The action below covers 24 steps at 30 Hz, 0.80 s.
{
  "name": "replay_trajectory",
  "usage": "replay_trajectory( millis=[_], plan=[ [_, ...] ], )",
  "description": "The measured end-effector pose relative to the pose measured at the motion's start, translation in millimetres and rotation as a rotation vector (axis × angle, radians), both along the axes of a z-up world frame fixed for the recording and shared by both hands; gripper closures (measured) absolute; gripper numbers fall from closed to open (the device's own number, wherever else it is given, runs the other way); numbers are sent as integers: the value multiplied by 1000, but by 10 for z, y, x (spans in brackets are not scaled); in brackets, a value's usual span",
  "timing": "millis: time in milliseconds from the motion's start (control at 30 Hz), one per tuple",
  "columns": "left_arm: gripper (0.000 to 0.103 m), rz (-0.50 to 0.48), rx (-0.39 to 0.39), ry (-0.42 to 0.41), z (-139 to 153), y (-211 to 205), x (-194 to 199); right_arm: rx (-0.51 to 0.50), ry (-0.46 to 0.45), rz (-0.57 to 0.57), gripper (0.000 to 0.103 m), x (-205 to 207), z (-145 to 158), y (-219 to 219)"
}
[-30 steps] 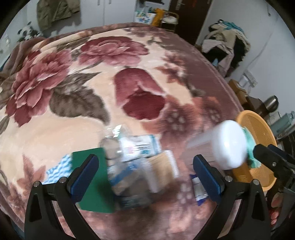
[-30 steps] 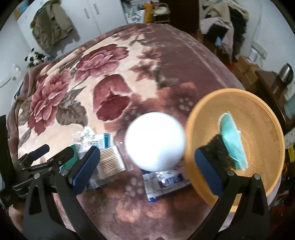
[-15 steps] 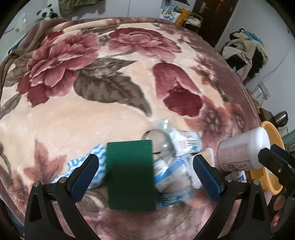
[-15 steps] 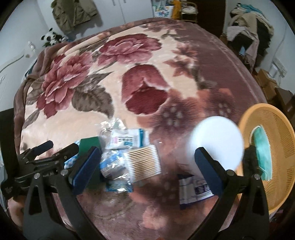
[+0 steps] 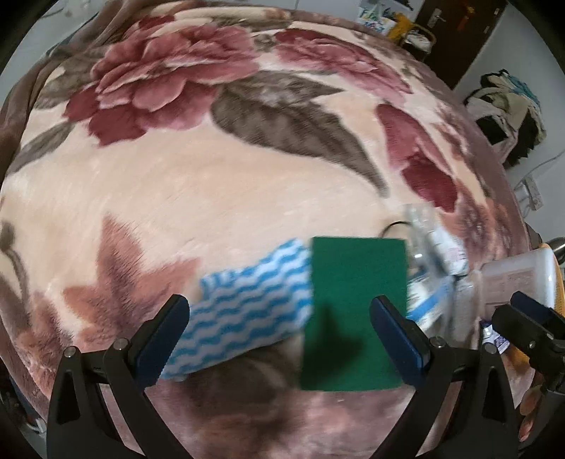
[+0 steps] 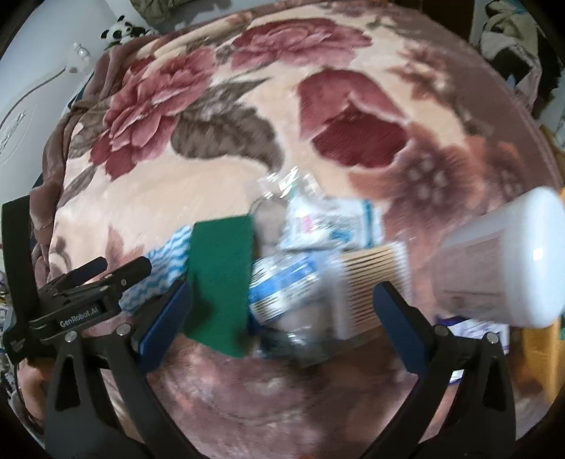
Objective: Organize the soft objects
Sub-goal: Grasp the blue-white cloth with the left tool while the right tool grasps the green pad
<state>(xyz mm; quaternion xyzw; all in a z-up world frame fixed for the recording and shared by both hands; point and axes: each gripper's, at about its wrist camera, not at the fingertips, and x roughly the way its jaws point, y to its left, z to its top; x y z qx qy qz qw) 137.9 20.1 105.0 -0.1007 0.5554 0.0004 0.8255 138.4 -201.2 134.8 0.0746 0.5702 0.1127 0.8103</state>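
Note:
A flat green scouring pad (image 5: 356, 310) lies on the flowered blanket (image 5: 212, 197), overlapping a blue-and-white wavy cloth (image 5: 247, 310). My left gripper (image 5: 282, 335) hovers open just above both, its right finger over the pad's edge and nothing between the fingers. In the right wrist view the green pad (image 6: 220, 282) and the cloth (image 6: 166, 261) sit at the left, with the left gripper (image 6: 120, 270) beside them. My right gripper (image 6: 279, 317) is open and empty above crinkly plastic packets (image 6: 328, 226) and a cotton swab box (image 6: 374, 279).
A white-lidded jar (image 6: 501, 261) lies at the right, next to an orange mesh basket (image 6: 536, 353) at the bed's edge. Clothes are piled by the far wall (image 5: 508, 109). A toy panda (image 6: 123, 31) sits beyond the blanket. Both views are motion-blurred.
Both grippers have swung left. The left one went from over the packets to over the cloth and green pad. The right one went from the basket and jar to over the packets.

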Motion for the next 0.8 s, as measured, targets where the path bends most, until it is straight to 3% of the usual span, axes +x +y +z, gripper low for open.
replay_trajectory(
  millis=[133,200,267,400,600,667,800],
  plan=[
    [1,31,-10,19,-154,253,-73,79,48,34,2,-27,-163,212],
    [1,38,-13,26,-220,357,-116,129,80,34,11,-46,-257,283],
    [1,40,-17,30,-262,429,-150,173,129,31,32,-53,-369,319],
    [1,41,-30,28,-327,553,-208,226,197,13,41,-94,-558,326],
    [1,22,-46,21,-385,624,-242,255,262,-16,59,-141,-750,300],
    [1,-3,-38,20,-401,606,-266,239,268,-12,70,-142,-775,315],
    [1,-22,-16,15,-420,608,-304,209,213,11,82,-158,-651,381]
  ],
)
